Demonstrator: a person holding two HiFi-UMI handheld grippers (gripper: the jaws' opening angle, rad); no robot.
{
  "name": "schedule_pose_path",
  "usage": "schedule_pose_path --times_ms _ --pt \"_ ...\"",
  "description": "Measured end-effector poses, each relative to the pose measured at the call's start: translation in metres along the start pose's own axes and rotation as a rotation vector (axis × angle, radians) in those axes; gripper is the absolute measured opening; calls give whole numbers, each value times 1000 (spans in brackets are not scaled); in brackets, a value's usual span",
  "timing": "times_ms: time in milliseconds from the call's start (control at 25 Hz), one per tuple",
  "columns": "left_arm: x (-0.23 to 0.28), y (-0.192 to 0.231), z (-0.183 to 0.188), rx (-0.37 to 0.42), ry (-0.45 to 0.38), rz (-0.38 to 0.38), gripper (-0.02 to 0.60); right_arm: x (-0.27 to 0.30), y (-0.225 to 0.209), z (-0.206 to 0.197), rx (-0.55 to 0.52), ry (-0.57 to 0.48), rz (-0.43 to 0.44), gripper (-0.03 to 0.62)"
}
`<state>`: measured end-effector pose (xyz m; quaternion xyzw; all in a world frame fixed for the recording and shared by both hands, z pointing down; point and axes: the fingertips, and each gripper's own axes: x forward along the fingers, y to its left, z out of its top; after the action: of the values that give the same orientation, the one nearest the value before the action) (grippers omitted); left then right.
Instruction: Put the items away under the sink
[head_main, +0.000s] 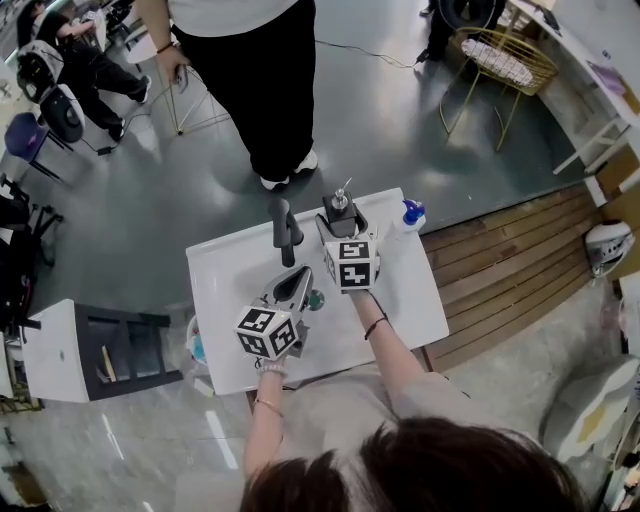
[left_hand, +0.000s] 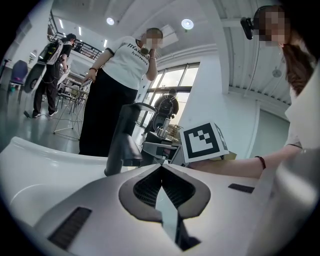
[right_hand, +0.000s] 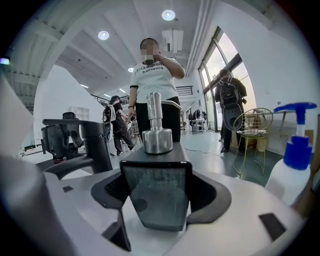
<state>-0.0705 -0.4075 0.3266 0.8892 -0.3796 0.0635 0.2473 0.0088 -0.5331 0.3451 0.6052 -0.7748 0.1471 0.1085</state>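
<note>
My right gripper (head_main: 340, 226) is shut on a dark square dispenser bottle (head_main: 339, 208) with a silver pump top (right_hand: 156, 135), held upright over the back of the white sink counter (head_main: 410, 300). In the right gripper view the bottle (right_hand: 156, 197) fills the gap between the jaws of that gripper (right_hand: 156, 175). My left gripper (head_main: 299, 278) hovers over the basin near the drain (head_main: 316, 299); it (left_hand: 161, 170) is shut with nothing in it. A white bottle with a blue pump (head_main: 411, 214) (right_hand: 292, 160) stands at the counter's back right corner.
A black faucet (head_main: 285, 232) (left_hand: 122, 140) rises just left of the held bottle. A person in black trousers (head_main: 255, 90) stands beyond the counter. A white and black cabinet (head_main: 110, 350) sits at left, wooden decking (head_main: 510, 255) at right, a gold wire chair (head_main: 500, 65) farther back.
</note>
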Motion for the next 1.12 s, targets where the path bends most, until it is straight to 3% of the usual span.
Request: schedule_pose_path --times_ms 760,1120 --pt "-1 -14 -8 -3 -6 3 3 -22 -6 0 44 -11 67 324" --pt "-9 -18 -6 -10 -44 47 2 -46 -5 9 63 -47 135 322"
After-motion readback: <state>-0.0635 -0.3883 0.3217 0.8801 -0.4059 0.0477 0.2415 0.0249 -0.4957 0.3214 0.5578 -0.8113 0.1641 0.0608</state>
